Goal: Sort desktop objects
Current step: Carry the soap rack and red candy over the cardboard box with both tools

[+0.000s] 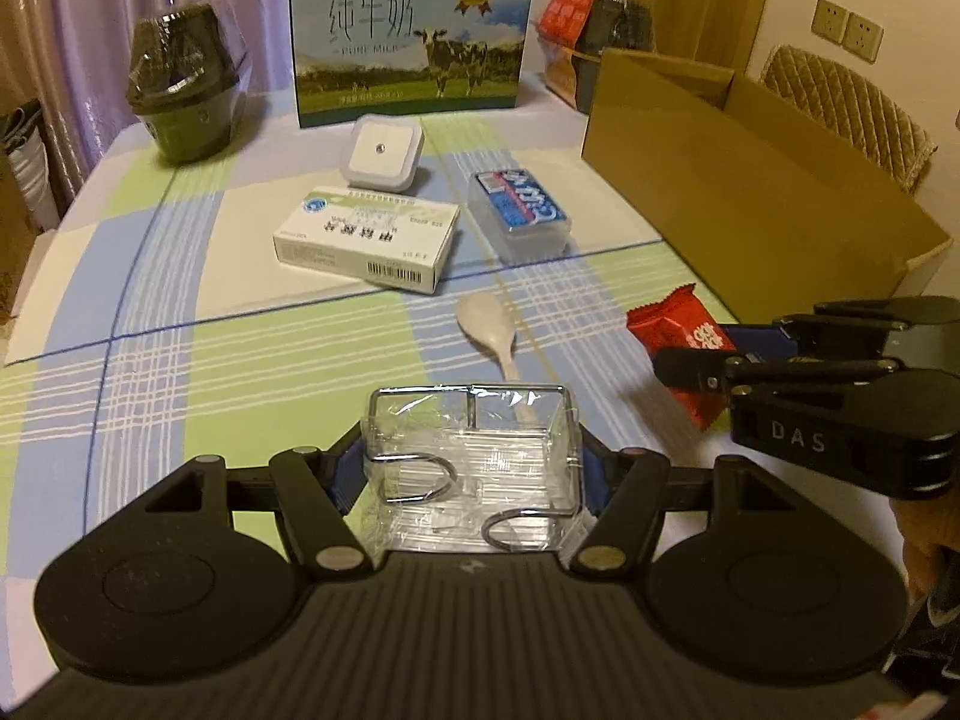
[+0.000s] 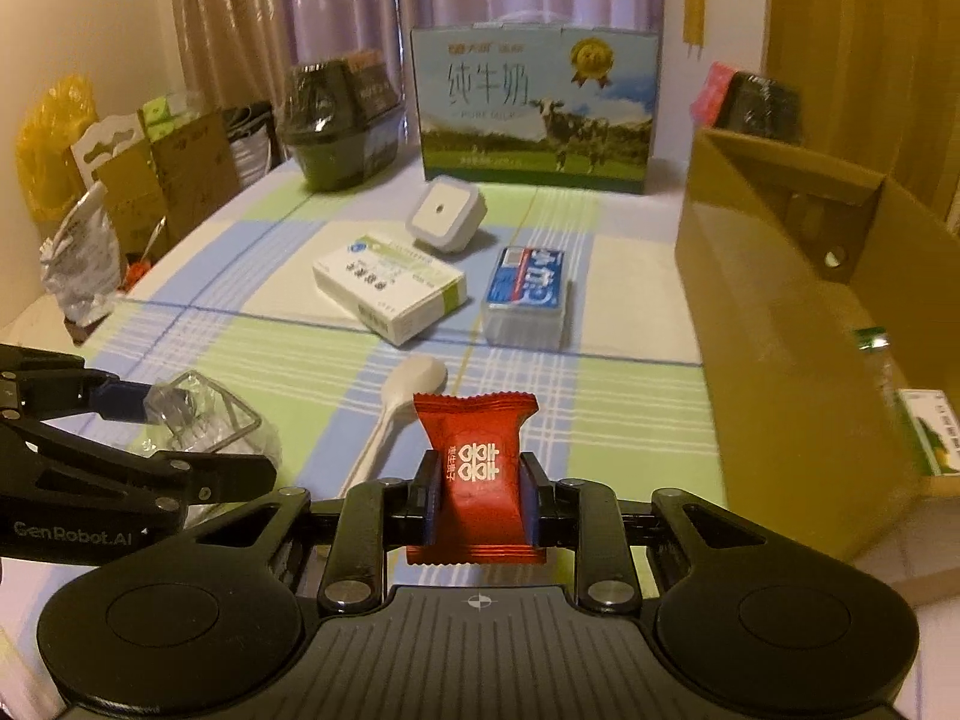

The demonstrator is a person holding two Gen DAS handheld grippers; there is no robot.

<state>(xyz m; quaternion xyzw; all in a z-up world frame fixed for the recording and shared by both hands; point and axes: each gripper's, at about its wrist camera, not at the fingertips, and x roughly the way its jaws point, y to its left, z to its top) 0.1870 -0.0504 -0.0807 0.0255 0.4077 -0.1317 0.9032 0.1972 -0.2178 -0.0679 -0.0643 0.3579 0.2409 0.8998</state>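
Note:
My left gripper (image 1: 474, 468) is shut on a clear plastic-wrapped wire holder (image 1: 474, 456), held just above the checked tablecloth. My right gripper (image 2: 478, 495) is shut on a red candy packet (image 2: 477, 474); the same red candy packet (image 1: 678, 348) and right gripper (image 1: 720, 360) show at the right in the left wrist view. The wire holder (image 2: 204, 414) and left gripper (image 2: 129, 423) appear at the left in the right wrist view. A white spoon (image 1: 498, 330) lies between the two grippers. Beyond it are a white medicine box (image 1: 366, 237), a blue-labelled clear box (image 1: 519, 210) and a white square night light (image 1: 381, 150).
An open cardboard box (image 1: 738, 192) stands at the right, holding some items (image 2: 924, 432). A milk carton (image 1: 411, 36) stands at the back, a dark wrapped container (image 1: 186, 84) back left, red and black packages (image 1: 591, 18) back right. Bags and boxes (image 2: 120, 180) sit beyond the left table edge.

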